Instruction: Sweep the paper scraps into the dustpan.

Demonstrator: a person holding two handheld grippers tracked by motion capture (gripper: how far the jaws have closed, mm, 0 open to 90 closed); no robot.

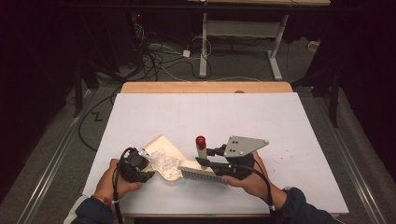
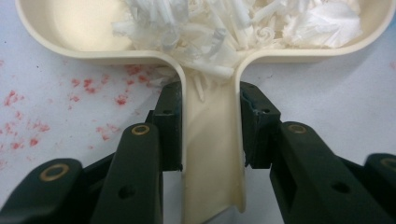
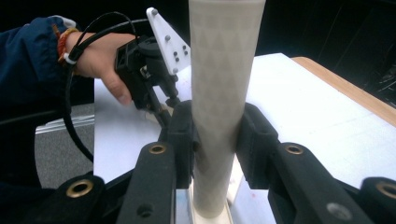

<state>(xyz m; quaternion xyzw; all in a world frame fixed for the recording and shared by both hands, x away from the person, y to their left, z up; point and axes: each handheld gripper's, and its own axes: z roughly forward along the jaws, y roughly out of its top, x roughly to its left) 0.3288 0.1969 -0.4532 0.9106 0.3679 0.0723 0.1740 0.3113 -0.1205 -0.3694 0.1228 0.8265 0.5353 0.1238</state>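
Navy sleeves point(image 1: 299, 207), orange wristband point(image 3: 64, 39), black cables point(image 1: 265, 185)

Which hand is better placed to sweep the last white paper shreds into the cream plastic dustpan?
Right. The right gripper is shut on the cream brush handle, bristles beside the cream plastic dustpan. The left gripper is busy clamping the dustpan's handle, steadying it.

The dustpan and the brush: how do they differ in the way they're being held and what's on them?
The dustpan lies flat on the table, while the brush has its handle standing up, red cap on top. The dustpan holds a heap of white shreds; the brush carries none that I can see. The left gripper clamps the dustpan's handle; the right gripper clamps the brush's handle. Both are cream-coloured.
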